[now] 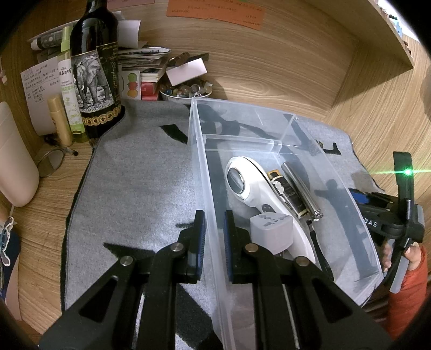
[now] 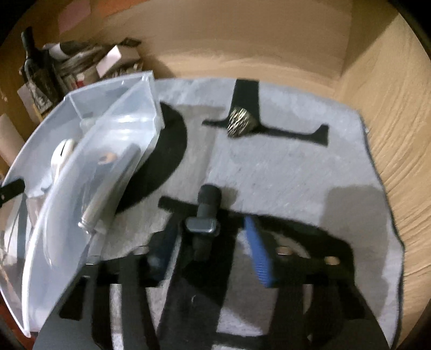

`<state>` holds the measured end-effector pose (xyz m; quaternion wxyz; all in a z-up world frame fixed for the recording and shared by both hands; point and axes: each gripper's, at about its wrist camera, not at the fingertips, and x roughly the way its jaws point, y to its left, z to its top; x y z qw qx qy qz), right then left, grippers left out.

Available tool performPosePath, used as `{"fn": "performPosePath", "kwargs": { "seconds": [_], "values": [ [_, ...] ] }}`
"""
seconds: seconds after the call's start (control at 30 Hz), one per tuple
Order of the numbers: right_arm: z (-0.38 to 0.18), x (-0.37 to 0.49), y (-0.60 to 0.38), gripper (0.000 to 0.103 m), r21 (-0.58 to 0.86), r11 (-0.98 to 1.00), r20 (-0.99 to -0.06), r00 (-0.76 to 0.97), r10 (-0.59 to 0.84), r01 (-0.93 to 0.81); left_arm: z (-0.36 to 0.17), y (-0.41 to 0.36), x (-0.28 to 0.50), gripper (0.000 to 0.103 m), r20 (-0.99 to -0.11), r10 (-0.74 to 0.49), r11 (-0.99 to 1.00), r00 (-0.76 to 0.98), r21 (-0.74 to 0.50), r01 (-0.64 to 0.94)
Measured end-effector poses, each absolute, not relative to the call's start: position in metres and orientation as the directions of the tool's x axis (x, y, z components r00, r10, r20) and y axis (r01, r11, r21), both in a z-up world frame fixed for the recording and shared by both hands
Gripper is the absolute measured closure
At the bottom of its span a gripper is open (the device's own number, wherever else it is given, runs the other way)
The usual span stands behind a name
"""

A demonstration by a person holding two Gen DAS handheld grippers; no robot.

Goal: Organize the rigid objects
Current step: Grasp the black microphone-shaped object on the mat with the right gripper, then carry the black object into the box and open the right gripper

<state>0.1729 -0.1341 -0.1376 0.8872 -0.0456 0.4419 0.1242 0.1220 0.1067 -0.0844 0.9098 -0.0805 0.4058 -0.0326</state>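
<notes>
Left gripper (image 1: 214,231): clamped on clear plastic bin's wall (image 1: 208,188), lower centre.
Right gripper (image 2: 208,242): jaws part-open around dark cylindrical clip-on device (image 2: 204,215) on grey mat (image 2: 269,167); contact unclear through blur.

- A dark wine bottle (image 1: 94,72) with an elephant label stood at the far left corner of the grey mat (image 1: 140,183).
- A slim green spray bottle (image 1: 68,88) and a cream tube (image 1: 59,121) stood just left of the wine bottle.
- A handwritten note (image 1: 37,88) leaned behind them.
- Stacked papers and small boxes (image 1: 142,64) lay right of the wine bottle.
- A bowl of beads (image 1: 186,90) sat right of that stack.
- An orange card (image 1: 215,12) hung on the wooden wall, far above.
</notes>
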Motion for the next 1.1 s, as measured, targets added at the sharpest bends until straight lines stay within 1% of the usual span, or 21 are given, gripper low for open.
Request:
{"fn": "performPosePath", "kwargs": {
  "seconds": [0.03,0.07,0.1,0.37,0.5,0.87,1.1],
  "values": [
    [-0.138,0.171,-0.134,0.070,0.022,0.966,-0.791,0.586,0.174,-0.258,-0.085,0.107,0.122,0.091,-0.733,-0.124,0.985,0.669,-0.173,-0.006],
    [-0.137,0.170,-0.134,0.077,0.018,0.965,-0.787,0.592,0.174,-0.260,-0.084,0.107,0.122,0.091,-0.733,-0.124,0.985,0.669,-0.172,-0.006],
    [-0.136,0.169,-0.134,0.082,0.019,0.964,-0.786,0.592,0.179,-0.265,-0.084,0.107,0.122,0.091,-0.733,-0.124,0.985,0.669,-0.172,-0.006],
    [-0.132,0.166,-0.134,0.082,0.019,0.964,-0.772,0.609,0.182,-0.264,-0.084,0.106,0.122,0.091,-0.733,-0.123,0.985,0.669,-0.171,-0.006],
    [-0.121,0.162,-0.134,0.082,0.018,0.964,-0.755,0.629,0.186,-0.264,-0.084,0.106,0.122,0.091,-0.733,-0.123,0.985,0.669,-0.172,-0.006],
    [-0.075,0.147,-0.123,0.082,-0.020,0.959,-0.662,0.723,0.199,-0.282,-0.085,0.107,0.122,0.091,-0.733,-0.122,0.985,0.670,-0.170,-0.007],
    [-0.047,0.135,-0.107,0.082,-0.034,0.947,-0.601,0.763,0.237,-0.320,-0.084,0.106,0.122,0.091,-0.732,-0.122,0.985,0.670,-0.170,-0.007]
  ]
}}
